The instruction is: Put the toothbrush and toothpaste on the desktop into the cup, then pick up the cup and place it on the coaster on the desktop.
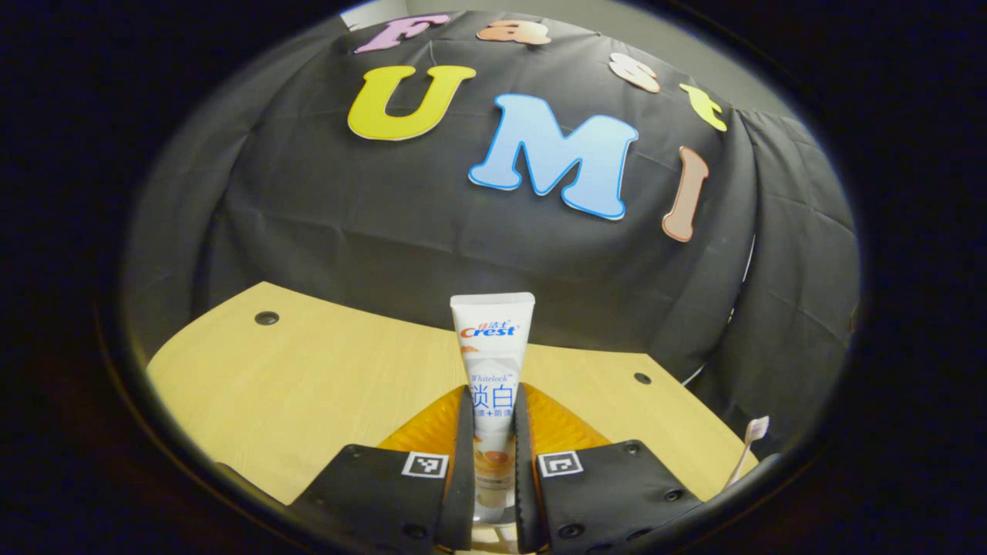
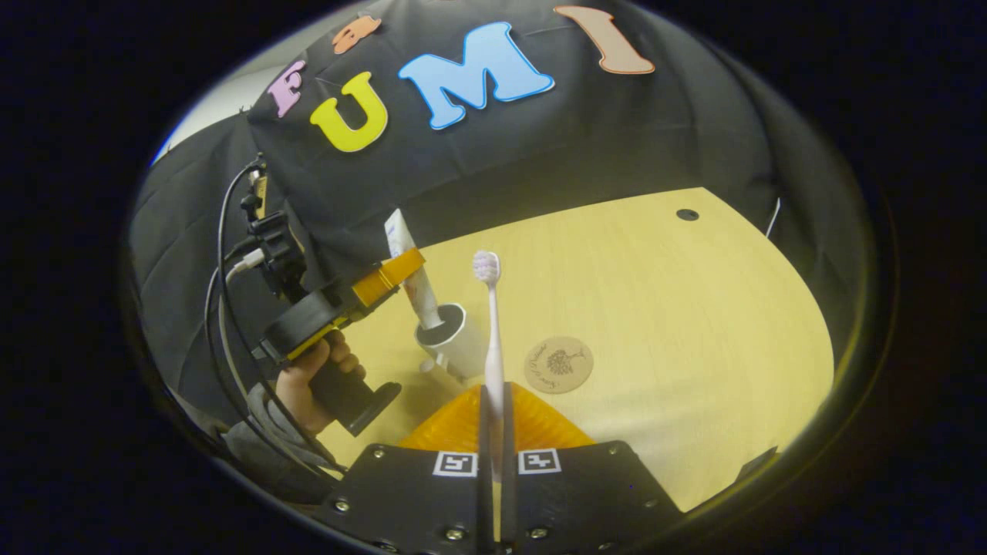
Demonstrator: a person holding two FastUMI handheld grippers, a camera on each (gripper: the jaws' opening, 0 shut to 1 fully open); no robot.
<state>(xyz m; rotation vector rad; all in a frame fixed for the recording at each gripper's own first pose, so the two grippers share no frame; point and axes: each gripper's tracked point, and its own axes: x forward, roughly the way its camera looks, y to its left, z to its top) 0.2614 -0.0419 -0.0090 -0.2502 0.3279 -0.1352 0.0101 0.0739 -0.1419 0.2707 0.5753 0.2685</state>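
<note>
My left gripper [image 1: 493,462] pinches the toothpaste [image 1: 493,370] upright between both fingers; from the right gripper view I see its lower end dipping into the cup [image 2: 455,339] on the desk [image 2: 678,324]. My right gripper [image 2: 493,462] clamps the toothbrush [image 2: 490,324], bristles up, just beside the cup. The coaster [image 2: 558,364] lies flat near the cup, apart from it.

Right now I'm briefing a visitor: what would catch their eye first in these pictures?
The toothpaste tube, upright and clamped in the left tool, with its lower end in the cup as the right gripper view shows. Next, the toothbrush held bristles-up in the right tool, the round coaster just beyond on the desktop.
</note>
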